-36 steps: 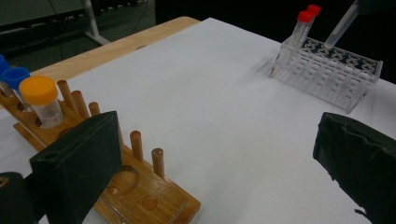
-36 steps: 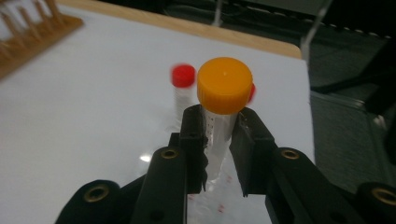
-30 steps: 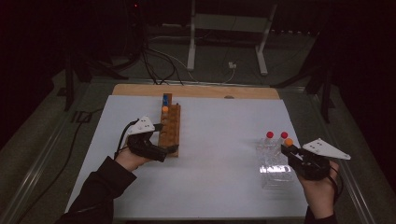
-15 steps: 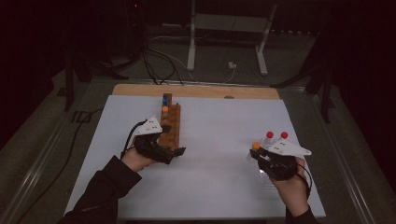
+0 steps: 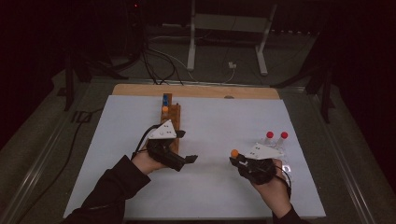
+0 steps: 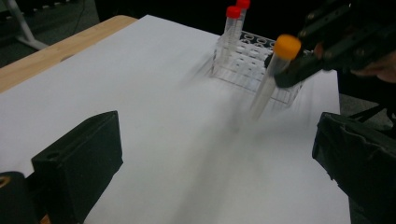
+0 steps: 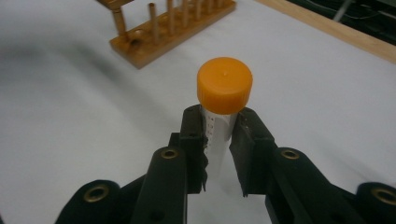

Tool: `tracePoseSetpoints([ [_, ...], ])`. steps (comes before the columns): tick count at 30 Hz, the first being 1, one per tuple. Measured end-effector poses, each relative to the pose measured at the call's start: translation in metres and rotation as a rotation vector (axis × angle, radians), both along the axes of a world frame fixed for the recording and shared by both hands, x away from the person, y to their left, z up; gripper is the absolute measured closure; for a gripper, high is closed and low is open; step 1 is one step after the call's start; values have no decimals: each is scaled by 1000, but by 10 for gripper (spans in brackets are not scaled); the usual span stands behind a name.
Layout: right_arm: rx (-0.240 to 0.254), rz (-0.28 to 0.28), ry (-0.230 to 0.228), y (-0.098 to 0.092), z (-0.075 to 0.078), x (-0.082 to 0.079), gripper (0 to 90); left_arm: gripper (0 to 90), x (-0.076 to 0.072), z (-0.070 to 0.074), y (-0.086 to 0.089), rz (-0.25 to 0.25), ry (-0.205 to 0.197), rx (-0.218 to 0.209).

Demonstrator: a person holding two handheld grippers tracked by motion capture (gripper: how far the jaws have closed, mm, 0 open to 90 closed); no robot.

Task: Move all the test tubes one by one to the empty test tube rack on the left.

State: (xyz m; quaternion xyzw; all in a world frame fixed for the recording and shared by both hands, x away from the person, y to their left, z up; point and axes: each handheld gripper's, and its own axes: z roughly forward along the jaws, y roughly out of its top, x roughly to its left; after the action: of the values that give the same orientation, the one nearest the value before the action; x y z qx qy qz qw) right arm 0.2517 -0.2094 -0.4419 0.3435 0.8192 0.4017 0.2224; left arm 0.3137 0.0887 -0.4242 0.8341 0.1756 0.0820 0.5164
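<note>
Gripper on our right [image 7: 218, 140] is clamping the orange-capped tube [image 7: 223, 100] just under its cap, and we are carrying it above the white desk [image 5: 210, 121], between the clear rack [image 6: 250, 63] and the wooden rack [image 5: 171, 122]. We are judging that keeping the tube upright and lining it over a free hole matters most before lowering. Our left gripper [image 6: 210, 158] is standing apart, empty, near the wooden rack. Two red-capped tubes [image 5: 276, 136] are sitting in the clear rack; an orange-capped and a blue-capped one are standing in the wooden rack's far end.
</note>
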Motion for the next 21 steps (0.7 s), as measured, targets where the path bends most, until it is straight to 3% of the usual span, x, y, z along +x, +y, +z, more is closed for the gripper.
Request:
tracePoseSetpoints([
  [11,-5,62,16,18,-4,-4,749,88,-4,2,-33,-93,0,-15],
  [21,-4,81,21,21,-6,-5,749,253,-10,0,-61,-163,-14,-15],
])
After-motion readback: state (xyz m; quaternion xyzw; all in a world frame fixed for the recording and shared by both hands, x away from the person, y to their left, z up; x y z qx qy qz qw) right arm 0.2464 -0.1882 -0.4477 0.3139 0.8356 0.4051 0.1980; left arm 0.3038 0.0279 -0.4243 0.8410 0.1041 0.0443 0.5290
